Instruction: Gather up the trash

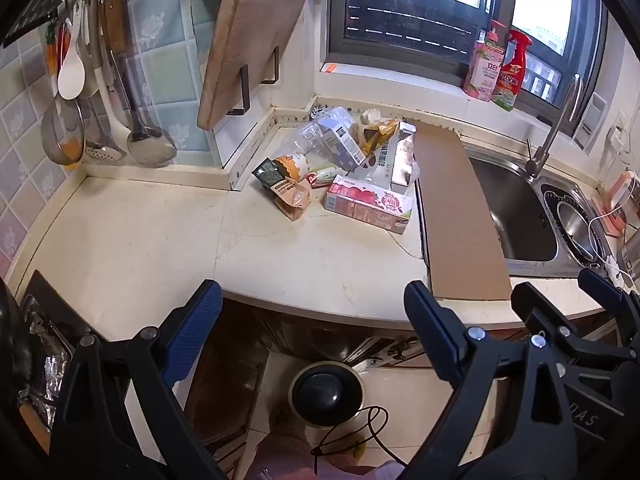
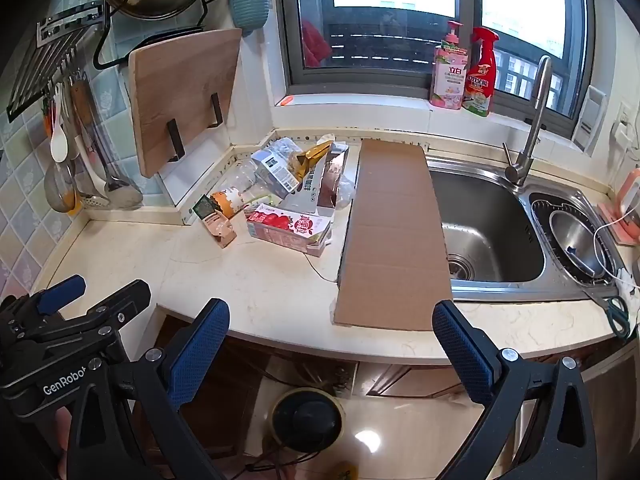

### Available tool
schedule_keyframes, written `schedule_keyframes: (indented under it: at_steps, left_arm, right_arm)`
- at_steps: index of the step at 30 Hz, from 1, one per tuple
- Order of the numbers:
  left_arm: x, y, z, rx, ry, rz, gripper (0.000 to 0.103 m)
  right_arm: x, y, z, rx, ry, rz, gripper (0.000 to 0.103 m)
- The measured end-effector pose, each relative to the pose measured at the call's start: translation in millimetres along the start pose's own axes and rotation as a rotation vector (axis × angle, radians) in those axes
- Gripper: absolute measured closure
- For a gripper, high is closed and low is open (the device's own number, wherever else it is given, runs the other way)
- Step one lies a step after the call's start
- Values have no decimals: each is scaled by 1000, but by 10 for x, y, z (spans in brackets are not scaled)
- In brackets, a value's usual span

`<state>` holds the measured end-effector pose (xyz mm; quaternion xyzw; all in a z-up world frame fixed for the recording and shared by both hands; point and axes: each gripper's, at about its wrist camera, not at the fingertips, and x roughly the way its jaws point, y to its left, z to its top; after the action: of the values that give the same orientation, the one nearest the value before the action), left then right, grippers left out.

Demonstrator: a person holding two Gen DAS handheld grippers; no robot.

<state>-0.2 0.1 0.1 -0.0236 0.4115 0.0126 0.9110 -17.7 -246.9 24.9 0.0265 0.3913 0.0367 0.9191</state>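
A pile of trash lies in the far corner of the counter: a pink carton [image 1: 368, 204] [image 2: 290, 228], a small brown packet [image 1: 290, 196] [image 2: 218, 222], a clear plastic bottle [image 1: 316, 136] [image 2: 246, 178], a white box [image 1: 344, 140] [image 2: 276, 172] and a gold wrapper [image 1: 376, 136] [image 2: 314, 156]. A flat cardboard sheet [image 1: 460, 216] [image 2: 394, 232] lies beside the pile, over the sink's left edge. My left gripper [image 1: 312, 316] is open and empty, held before the counter's front edge. My right gripper [image 2: 332, 340] is open and empty, just right of it. A round black-lidded bin [image 1: 326, 394] [image 2: 308, 418] stands on the floor below.
A steel sink [image 2: 488, 232] with a tap [image 2: 528, 128] lies right. Two bottles [image 2: 464, 72] stand on the sill. A cutting board [image 1: 248, 44] and hanging utensils [image 1: 92, 92] are on the left wall. Scissors [image 2: 616, 312] lie at the far right. A stove corner [image 1: 52, 320] sits left.
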Motion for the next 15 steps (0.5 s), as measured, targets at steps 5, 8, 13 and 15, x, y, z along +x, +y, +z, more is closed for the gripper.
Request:
schedule_keyframes:
  at_steps: [5, 8, 13, 15]
  left_arm:
    - [-19, -34, 32, -4, -8, 8, 13]
    - [-56, -42, 22, 3, -11, 5, 14]
    - [-65, -80, 11, 28, -12, -2, 19]
    - [-60, -92, 11, 29, -8, -4, 20]
  right_arm:
    - [-3, -26, -17, 0, -2, 5, 1]
    - [-2, -35, -22, 1, -1, 0, 1]
    - [-18, 19, -14, 1, -2, -4, 1]
    - [-29, 7, -12, 0, -2, -7, 1]
